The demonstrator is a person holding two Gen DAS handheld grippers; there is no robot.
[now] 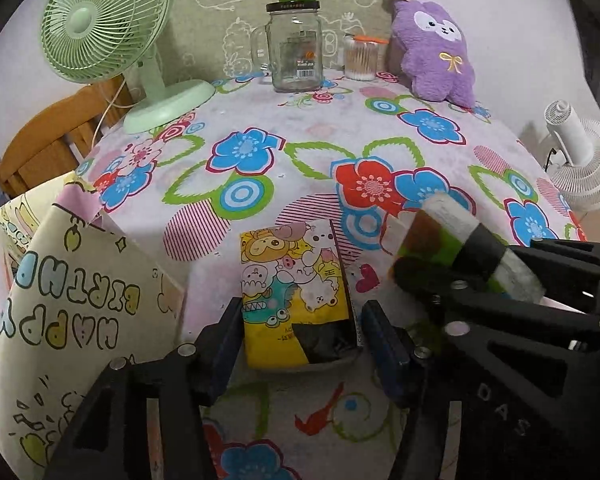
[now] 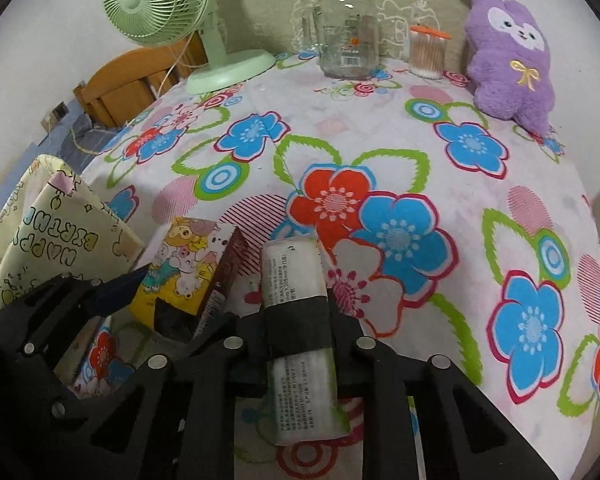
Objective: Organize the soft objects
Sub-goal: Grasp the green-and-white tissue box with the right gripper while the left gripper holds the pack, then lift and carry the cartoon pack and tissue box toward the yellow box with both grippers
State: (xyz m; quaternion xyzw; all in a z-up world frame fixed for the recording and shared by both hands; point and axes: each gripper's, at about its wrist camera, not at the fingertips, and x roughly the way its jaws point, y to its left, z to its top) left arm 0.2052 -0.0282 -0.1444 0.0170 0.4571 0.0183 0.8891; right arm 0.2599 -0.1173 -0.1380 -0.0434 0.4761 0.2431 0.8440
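A yellow cartoon-printed tissue pack [image 1: 292, 280] lies flat on the flowered tablecloth [image 1: 300, 168]. My left gripper [image 1: 300, 340] straddles its near end, open, pads close beside its two long edges. To the right, my right gripper [image 2: 300, 332] is shut on a white tissue pack with a black band [image 2: 296, 272], holding it across the band with its far end pointing away; the same white pack [image 1: 456, 232] shows a green and brown face in the left wrist view. A purple plush toy [image 1: 436, 52] sits upright at the far right of the table.
A "Happy Birthday" gift bag [image 1: 72, 280] stands at the table's left edge, beside the yellow pack. At the back stand a green desk fan [image 1: 108, 24], a glass mug jar [image 1: 296, 48] and a cotton swab tub [image 1: 362, 60]. A white fan [image 1: 580, 160] stands off the right edge, a wooden chair [image 1: 48, 136] behind left.
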